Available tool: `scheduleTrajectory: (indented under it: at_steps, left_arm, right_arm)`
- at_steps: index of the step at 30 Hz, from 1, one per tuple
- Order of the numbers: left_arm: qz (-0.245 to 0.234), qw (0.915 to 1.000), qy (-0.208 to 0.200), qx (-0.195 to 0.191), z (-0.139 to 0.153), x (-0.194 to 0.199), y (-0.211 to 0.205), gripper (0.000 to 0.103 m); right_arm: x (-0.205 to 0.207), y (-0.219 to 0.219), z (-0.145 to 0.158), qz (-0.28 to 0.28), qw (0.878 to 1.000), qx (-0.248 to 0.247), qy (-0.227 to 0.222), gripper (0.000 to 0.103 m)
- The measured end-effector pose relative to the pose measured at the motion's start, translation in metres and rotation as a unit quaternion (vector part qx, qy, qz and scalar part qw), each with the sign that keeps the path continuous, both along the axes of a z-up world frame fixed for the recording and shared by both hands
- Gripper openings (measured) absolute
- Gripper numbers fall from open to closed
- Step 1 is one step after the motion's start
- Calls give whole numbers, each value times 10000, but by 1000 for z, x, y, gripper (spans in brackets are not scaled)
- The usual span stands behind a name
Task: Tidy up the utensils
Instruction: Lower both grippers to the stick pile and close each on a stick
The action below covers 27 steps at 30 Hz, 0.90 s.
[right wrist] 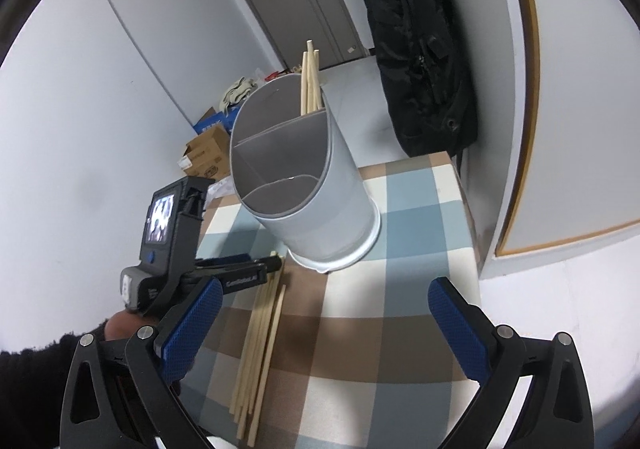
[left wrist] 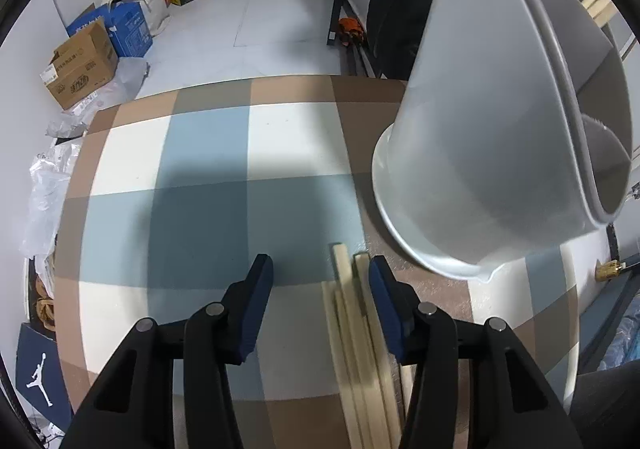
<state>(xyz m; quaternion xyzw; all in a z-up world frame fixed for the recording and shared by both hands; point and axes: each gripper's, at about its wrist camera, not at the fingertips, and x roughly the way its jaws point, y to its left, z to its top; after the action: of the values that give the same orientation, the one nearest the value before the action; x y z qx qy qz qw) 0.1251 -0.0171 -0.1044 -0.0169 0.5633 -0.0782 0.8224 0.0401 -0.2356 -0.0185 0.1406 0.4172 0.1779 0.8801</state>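
Our left gripper (left wrist: 320,281), jaws apart and empty, hangs over the chopsticks (left wrist: 352,329) lying on the table (left wrist: 208,153); they run lengthwise beside its right finger, nearer than our open right gripper (right wrist: 324,325).

Jumpman logo on dark blue box (left wrist: 38,373), partly legible lettering on left claw (right wrist: 276,264) body

Loose chopsticks (right wrist: 260,345) on table (right wrist: 400,329) before holder (right wrist: 320,209) with chopsticks inside
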Motion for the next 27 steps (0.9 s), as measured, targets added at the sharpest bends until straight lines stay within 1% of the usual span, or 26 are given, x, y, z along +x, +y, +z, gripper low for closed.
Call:
scheduleTrajectory:
  at_steps: [1,2,3,5,8,10,13,17,21,24,26,27]
  left_arm:
    - [-19,10000,-16,8,1,0,-1,37]
    - [-43,10000,-16,-13,1,0,-2,27]
    - [-55,10000,-23,-25,1,0,-4,25]
    - [-116,9997,28,-217,2,-1,-5,6]
    - [-97,9996,16,-266,3,-4,-6,4]
    - [-24,9993,-22,-374,6,-8,-3,4]
    - [113,9980,-43,-623,11,-14,0,3]
    - [258,9952,-171,-925,25,-21,8,3]
    - [362,9909,-263,-1271,39,-28,17,2]
    - [398,9873,-281,-1511,46,-35,20,2]
    - [393,9831,-308,-1762,50,-40,26,2]
    - [381,9822,-318,-1814,51,-41,25,2]
  right_arm:
    - [0,1,0,20,10000,-3,-5,103]
    - [0,3,1,42,10000,-10,-21,103]
    - [0,4,1,59,10000,-15,-32,103]
    - [0,6,1,86,10000,-20,-45,103]
    - [-1,6,1,93,9999,-31,-42,103]
    - [0,6,0,76,10000,-29,-25,103]
    - [2,6,-2,53,10000,-38,-14,103]
    - [2,9,-2,72,9999,-67,-52,103]
    - [1,19,-3,207,9996,-154,-121,103]
    - [1,32,-7,408,9988,-250,-75,103]
    - [2,42,-15,559,9978,-347,46,95]
    - [3,47,-19,637,9972,-376,140,84]
